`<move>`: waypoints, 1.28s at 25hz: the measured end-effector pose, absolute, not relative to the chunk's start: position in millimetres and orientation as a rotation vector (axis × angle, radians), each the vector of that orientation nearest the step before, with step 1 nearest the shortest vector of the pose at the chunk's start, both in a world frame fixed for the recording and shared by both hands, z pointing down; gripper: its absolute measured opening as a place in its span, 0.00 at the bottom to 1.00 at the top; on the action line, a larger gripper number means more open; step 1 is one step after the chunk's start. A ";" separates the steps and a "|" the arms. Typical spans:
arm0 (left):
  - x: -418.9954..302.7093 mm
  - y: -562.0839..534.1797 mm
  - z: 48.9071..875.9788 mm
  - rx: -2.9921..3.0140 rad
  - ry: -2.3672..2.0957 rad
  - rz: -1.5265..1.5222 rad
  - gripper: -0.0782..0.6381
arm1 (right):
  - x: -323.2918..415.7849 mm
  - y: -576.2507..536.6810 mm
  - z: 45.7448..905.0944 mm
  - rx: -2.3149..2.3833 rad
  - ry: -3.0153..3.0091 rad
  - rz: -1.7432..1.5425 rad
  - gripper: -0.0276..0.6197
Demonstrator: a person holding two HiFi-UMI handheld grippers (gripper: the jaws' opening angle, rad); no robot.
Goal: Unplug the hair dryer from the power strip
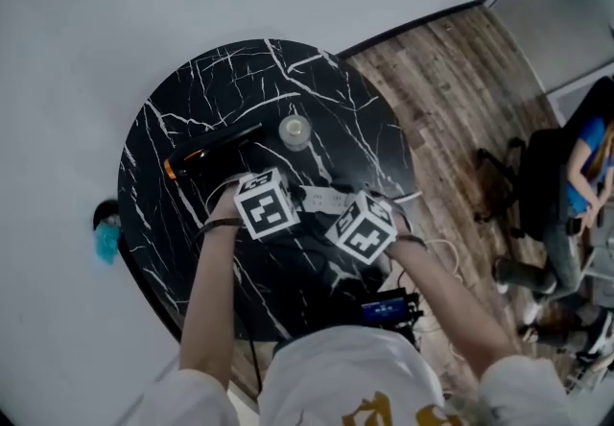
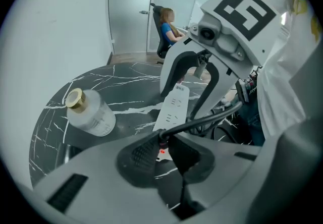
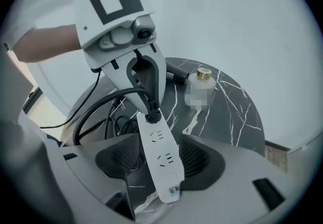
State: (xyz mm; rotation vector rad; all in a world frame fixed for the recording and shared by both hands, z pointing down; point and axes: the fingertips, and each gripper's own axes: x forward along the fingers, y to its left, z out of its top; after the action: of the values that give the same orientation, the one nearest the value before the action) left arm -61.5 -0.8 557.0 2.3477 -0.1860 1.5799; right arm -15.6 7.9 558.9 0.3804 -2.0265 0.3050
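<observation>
A white power strip (image 1: 324, 196) lies near the middle of the black marble table (image 1: 182, 107). A black plug (image 3: 151, 115) with a thick black cord (image 2: 214, 113) sits in its end socket. My left gripper (image 2: 162, 146) is shut on that plug from above, next to a small red light. My right gripper (image 3: 160, 160) straddles the other end of the power strip (image 3: 158, 143), with both pads against its long sides. The black hair dryer (image 1: 206, 153) lies at the table's left, behind the left gripper (image 1: 294, 194).
A clear bottle with a gold cap (image 1: 295, 131) stands just beyond the strip. Loops of black cable (image 3: 98, 117) lie on the table by the plug. A dark device (image 1: 389, 307) sits at the near edge. A seated person (image 1: 585, 165) is far right.
</observation>
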 end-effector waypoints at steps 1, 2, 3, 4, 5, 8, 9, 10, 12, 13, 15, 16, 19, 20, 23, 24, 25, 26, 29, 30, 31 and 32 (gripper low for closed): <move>-62.7 -2.2 556.5 2.351 -0.195 1.572 0.18 | -14.0 6.9 559.2 0.385 -2.025 0.302 0.39; -63.7 -2.8 556.3 2.352 -0.200 1.568 0.18 | -10.8 7.1 563.0 0.384 -2.009 0.296 0.29; -63.9 -2.4 556.3 2.353 -0.201 1.568 0.18 | -6.3 8.4 568.6 0.383 -1.987 0.292 0.20; -63.4 -1.7 556.5 2.353 -0.200 1.572 0.18 | -3.0 10.1 573.1 0.387 -1.975 0.303 0.16; -62.7 -1.2 556.6 2.353 -0.199 1.582 0.18 | -2.4 11.4 574.7 0.396 -1.974 0.329 0.14; -62.5 -1.7 556.5 2.352 -0.199 1.619 0.18 | -6.6 11.2 572.8 0.386 -1.942 0.358 0.14; -62.9 -1.5 556.5 2.352 -0.199 1.626 0.18 | -7.5 10.1 572.3 0.378 -1.926 0.356 0.15; -62.9 -1.1 556.7 2.351 -0.198 1.628 0.18 | -7.5 8.4 572.1 0.380 -1.917 0.360 0.15; -62.1 -1.2 556.8 2.354 -0.198 1.621 0.18 | -7.8 5.2 572.4 0.395 -1.925 0.374 0.15; -61.7 -1.6 556.6 2.359 -0.201 1.619 0.18 | -8.8 4.6 572.8 0.393 -1.928 0.375 0.15; -62.1 -1.7 556.0 2.367 -0.204 1.639 0.18 | -10.8 3.9 573.6 0.370 -1.903 0.363 0.15; -62.8 -0.7 556.2 2.367 -0.198 1.665 0.18 | -11.4 3.8 573.9 0.353 -1.876 0.360 0.15; -63.6 -0.4 557.7 2.350 -0.122 1.704 0.18 | -12.6 5.5 574.9 0.296 -1.780 0.362 0.15; -62.8 -1.9 557.1 2.345 -0.095 1.682 0.18 | -12.8 5.5 575.1 0.285 -1.762 0.360 0.15; -62.4 1.5 554.1 2.355 -0.107 1.696 0.18 | -13.2 7.2 574.8 0.282 -1.755 0.372 0.15; -63.3 4.3 554.3 2.360 -0.122 1.718 0.18 | -13.6 7.8 574.6 0.282 -1.756 0.373 0.15; -63.7 6.1 554.9 2.366 -0.133 1.716 0.18 | -13.6 8.1 574.5 0.280 -1.757 0.370 0.15; -63.9 6.7 555.6 2.369 -0.144 1.691 0.18 | -13.7 8.3 574.6 0.278 -1.755 0.366 0.15; -64.4 6.0 555.5 2.363 -0.167 1.635 0.18 | -14.3 9.4 575.5 0.275 -1.754 0.362 0.15; -64.1 6.2 555.3 2.360 -0.172 1.637 0.18 | -13.9 9.8 575.6 0.278 -1.755 0.363 0.15; -64.0 6.7 555.1 2.358 -0.177 1.637 0.18 | -13.5 10.0 575.7 0.283 -1.757 0.363 0.15; -64.1 7.5 554.7 2.355 -0.180 1.635 0.18 | -13.6 10.2 575.7 0.287 -1.757 0.362 0.15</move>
State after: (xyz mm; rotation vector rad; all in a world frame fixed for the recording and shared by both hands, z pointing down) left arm -64.1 7.5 554.7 2.3555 -0.1805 1.6346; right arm -13.6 10.2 575.7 0.2870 -1.7572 0.3617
